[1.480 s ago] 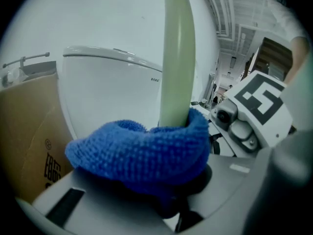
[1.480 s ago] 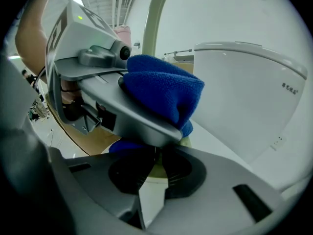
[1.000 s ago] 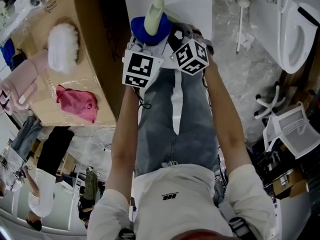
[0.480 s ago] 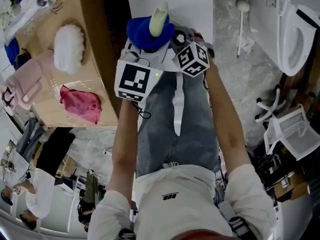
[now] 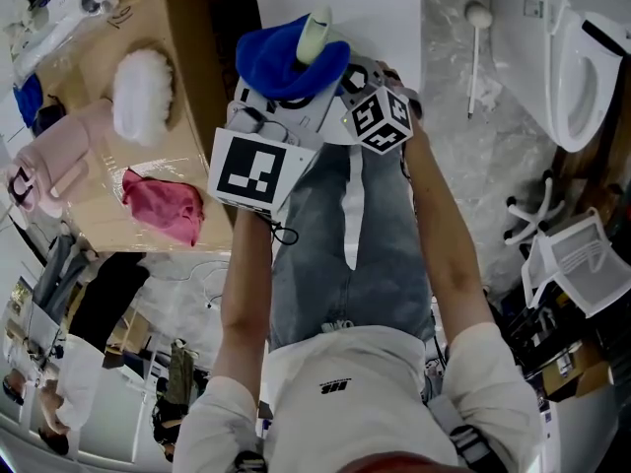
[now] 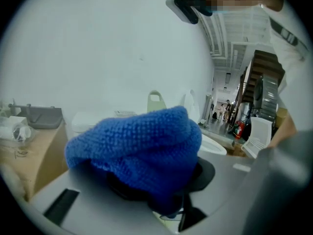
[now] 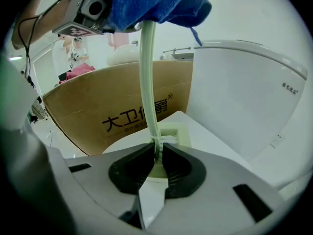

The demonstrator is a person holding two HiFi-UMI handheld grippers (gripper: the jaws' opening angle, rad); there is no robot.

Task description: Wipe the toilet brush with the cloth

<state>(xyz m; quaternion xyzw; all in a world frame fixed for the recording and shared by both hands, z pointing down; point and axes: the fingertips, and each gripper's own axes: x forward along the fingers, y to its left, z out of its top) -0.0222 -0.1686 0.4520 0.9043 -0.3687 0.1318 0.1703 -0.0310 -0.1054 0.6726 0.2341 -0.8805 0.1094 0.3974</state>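
Note:
The pale green toilet brush (image 7: 148, 77) stands upright, its thin handle pinched low down by my right gripper (image 7: 157, 153), which is shut on it. Its flat top (image 5: 314, 32) pokes out of the blue cloth (image 5: 284, 59) in the head view. My left gripper (image 6: 168, 199) is shut on the blue cloth (image 6: 142, 148), which is wrapped round the upper part of the handle (image 7: 156, 6). Beneath the right gripper the brush's base (image 7: 168, 137) rests on the white toilet tank lid (image 5: 340, 8).
A brown cardboard box (image 5: 158, 87) stands at the left with a white fluffy item (image 5: 142, 95), a pink cloth (image 5: 158, 203) and a pink slipper (image 5: 51, 158) on it. A second toilet (image 5: 562, 47) and another brush (image 5: 475, 47) lie at the right. A white rack (image 5: 577, 259) sits lower right.
My left gripper has slid the blue cloth up the handle toward its top, so less of the green tip shows. The right gripper keeps its hold in place.

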